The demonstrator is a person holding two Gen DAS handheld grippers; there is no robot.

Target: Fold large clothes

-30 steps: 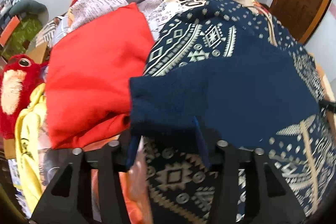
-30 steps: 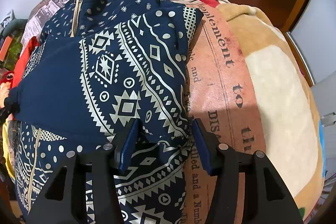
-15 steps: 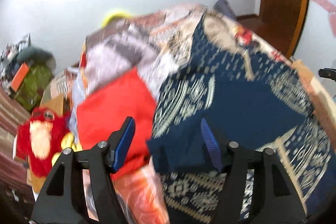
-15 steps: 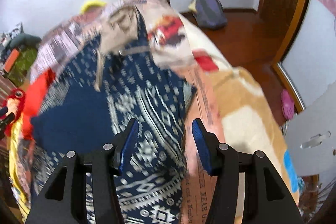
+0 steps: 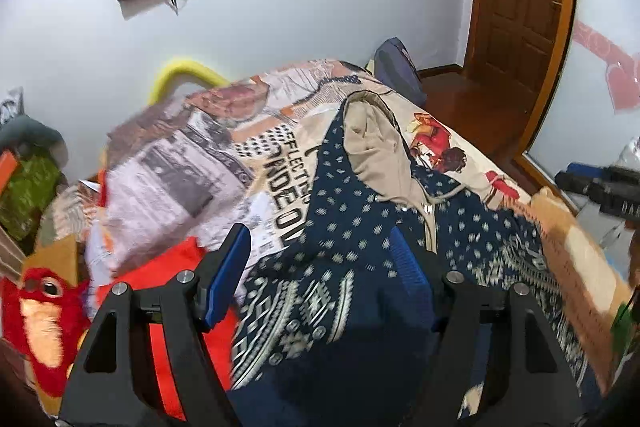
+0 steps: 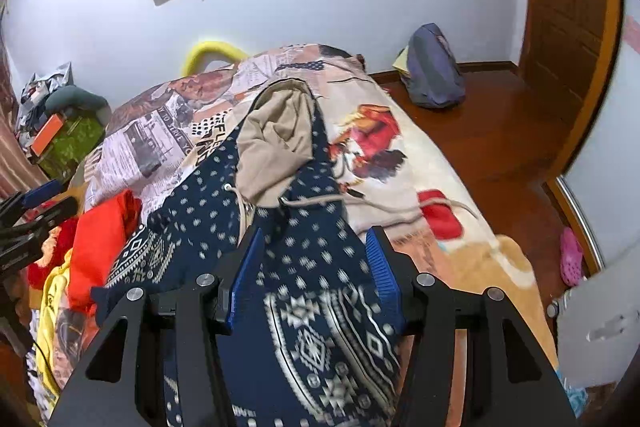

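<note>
the left claw (image 5: 316, 275) and the right claw (image 6: 314, 267) both hang wide open above the bed (image 6: 400, 163), holding nothing. below them the navy patterned hoodie (image 6: 320, 291) lies spread on the printed blanket, its beige hood (image 6: 276, 143) farther off, a red garment (image 5: 176, 267) beside it.

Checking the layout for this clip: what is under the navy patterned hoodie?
The navy hoodie lies on a printed blanket covering the bed. The red garment sits beside it. Whatever is directly beneath the hoodie is hidden.
</note>
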